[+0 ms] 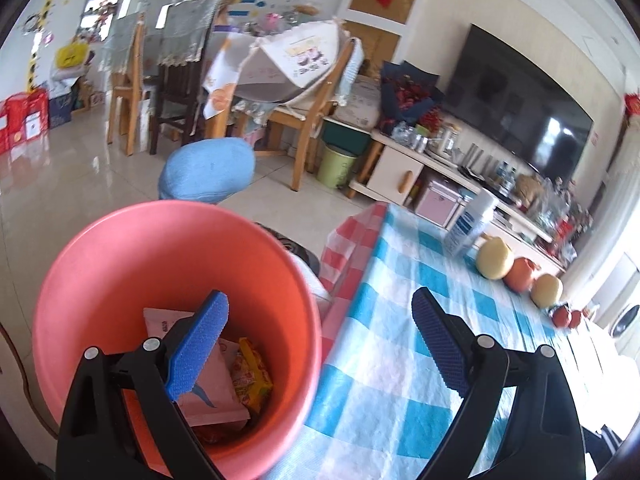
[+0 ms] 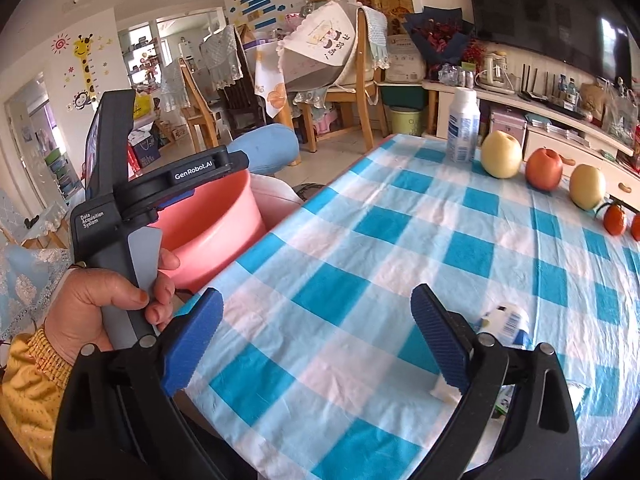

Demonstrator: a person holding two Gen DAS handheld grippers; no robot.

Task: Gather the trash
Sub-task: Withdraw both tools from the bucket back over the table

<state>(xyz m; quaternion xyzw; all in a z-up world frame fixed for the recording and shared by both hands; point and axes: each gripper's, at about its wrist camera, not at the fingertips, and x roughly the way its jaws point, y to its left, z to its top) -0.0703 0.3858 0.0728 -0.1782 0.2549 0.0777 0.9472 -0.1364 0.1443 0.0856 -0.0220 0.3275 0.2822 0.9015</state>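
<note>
A coral-pink bucket (image 1: 120, 264) stands beside the left edge of the table. It holds a pink packet (image 1: 216, 384) and a yellow wrapper (image 1: 252, 376). My left gripper (image 1: 320, 344) is open and empty, with one finger over the bucket's mouth and the other over the checked cloth. In the right wrist view my right gripper (image 2: 316, 340) is open above the blue-and-white cloth (image 2: 360, 248), with nothing between its fingers. A small crumpled white-and-blue container (image 2: 506, 320) lies just right of its right finger. A white scrap (image 2: 442, 392) shows partly behind that finger. The bucket (image 2: 208, 220) sits at the left.
A white bottle (image 2: 464, 126), two yellow pears (image 2: 502, 154), an apple (image 2: 544, 174) and small red fruits (image 2: 614, 219) line the table's far side. A hand (image 2: 104, 304) in a yellow sleeve grips the left device's handle. Chairs, a blue stool (image 1: 208, 170) and a TV unit stand beyond.
</note>
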